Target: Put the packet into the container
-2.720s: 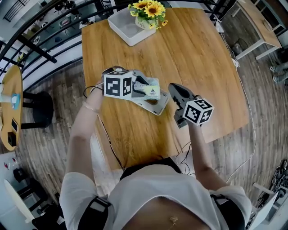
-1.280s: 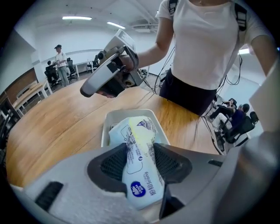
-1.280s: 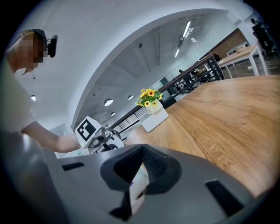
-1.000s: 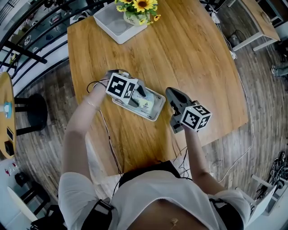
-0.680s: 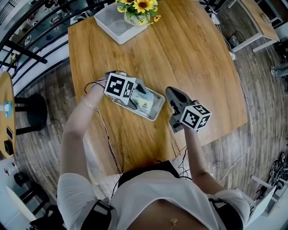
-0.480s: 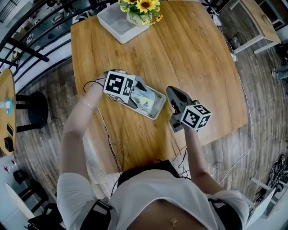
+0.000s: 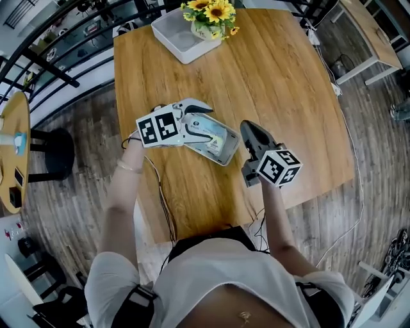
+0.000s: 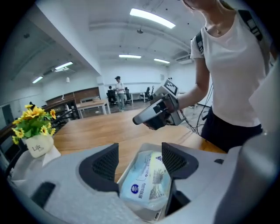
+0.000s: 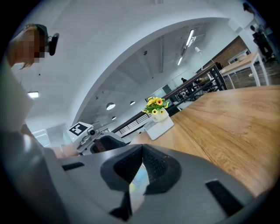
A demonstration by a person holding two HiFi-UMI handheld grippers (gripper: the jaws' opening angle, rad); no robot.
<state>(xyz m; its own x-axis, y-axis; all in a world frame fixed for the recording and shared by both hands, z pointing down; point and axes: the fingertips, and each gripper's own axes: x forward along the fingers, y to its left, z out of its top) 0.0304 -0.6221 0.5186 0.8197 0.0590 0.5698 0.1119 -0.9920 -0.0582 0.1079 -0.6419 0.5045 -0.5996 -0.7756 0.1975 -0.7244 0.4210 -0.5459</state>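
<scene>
A: Biggest things first, quick.

B: The wooden table (image 7: 288, 77) is under the container. A person in a white shirt (image 7: 237, 275) stands on the near side of the container and is cut off at the bottom of the head view. A white tray (image 7: 176, 41) sits well beyond the container at the table's far edge, and the sunflowers (image 7: 211, 13) hide part of it.

A: The container?

B: The container (image 7: 229, 154) is pale and oblong. In the head view its long axis slants from up-left to down-right, and its left end is covered there.

A: Covered by what?

B: By the left gripper (image 7: 206, 118), which hangs above that end. Its jaws are wide apart and have just been opening. The packet lies below and between the pads, which are clear of it. The right gripper (image 7: 248, 128) is just right of the container and not touching it, with its pads pressed together on nothing.

A: And the packet?

B: The packet (image 8: 146, 183) is inside the container, let go, printed face up, with its long axis along the container's. The head view gives only a strip of it past the gripper. The left gripper view shows nearly its whole top, and its near end hides the container's near rim. The right gripper view shows only a pale sliver through the slit under the pads—can't tell what that is. The print is too small to read.
</scene>
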